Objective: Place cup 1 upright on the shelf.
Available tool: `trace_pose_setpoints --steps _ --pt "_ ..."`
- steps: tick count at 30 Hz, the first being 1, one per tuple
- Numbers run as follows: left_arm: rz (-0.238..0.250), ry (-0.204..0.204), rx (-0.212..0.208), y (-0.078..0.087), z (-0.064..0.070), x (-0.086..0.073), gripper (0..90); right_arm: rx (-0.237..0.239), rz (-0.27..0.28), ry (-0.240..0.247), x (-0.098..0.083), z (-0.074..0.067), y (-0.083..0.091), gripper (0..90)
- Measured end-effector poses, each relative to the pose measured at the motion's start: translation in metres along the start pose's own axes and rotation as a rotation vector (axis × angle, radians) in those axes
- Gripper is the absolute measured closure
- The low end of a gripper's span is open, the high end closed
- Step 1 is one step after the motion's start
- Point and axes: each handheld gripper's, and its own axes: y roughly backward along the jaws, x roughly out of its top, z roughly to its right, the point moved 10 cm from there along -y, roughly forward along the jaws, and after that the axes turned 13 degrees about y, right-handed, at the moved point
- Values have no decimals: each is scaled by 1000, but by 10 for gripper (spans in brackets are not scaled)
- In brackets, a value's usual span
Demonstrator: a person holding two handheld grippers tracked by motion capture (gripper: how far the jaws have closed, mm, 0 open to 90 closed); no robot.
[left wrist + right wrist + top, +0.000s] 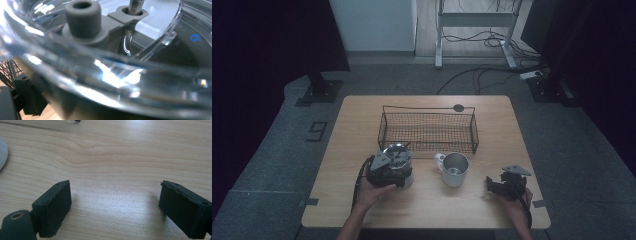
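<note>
In the high view the left gripper [388, 167] covers most of a clear lidded jar [404, 176], so the jar's body and what it holds cannot be told, nor how the jaws stand on it. In the left gripper view the jar's clear lid [105, 75] is so close that it blurs and runs off every edge; glare hides what lies under it. A basket [8, 68] is cut off at that view's left edge. In the right gripper view a pale round thing [2, 152] is cut by the left edge and cannot be identified. The person's forearms leave the high view at its near edge.
</note>
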Motion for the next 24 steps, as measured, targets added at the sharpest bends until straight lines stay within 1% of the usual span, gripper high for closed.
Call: trace_pose_setpoints --steps 6,11,16,24 --pt "-6 -6 -2 0 1 0 31 0 0 0 0 0 0 105" --pt "-6 2 -10 3 1 1 34 0 0 0 0 0 0 105" --pt "2 3 0 6 -2 3 37 0 0 0 0 0 0 106" --pt "25 16 -3 14 -2 11 39 1 1 1 0 0 0 106"
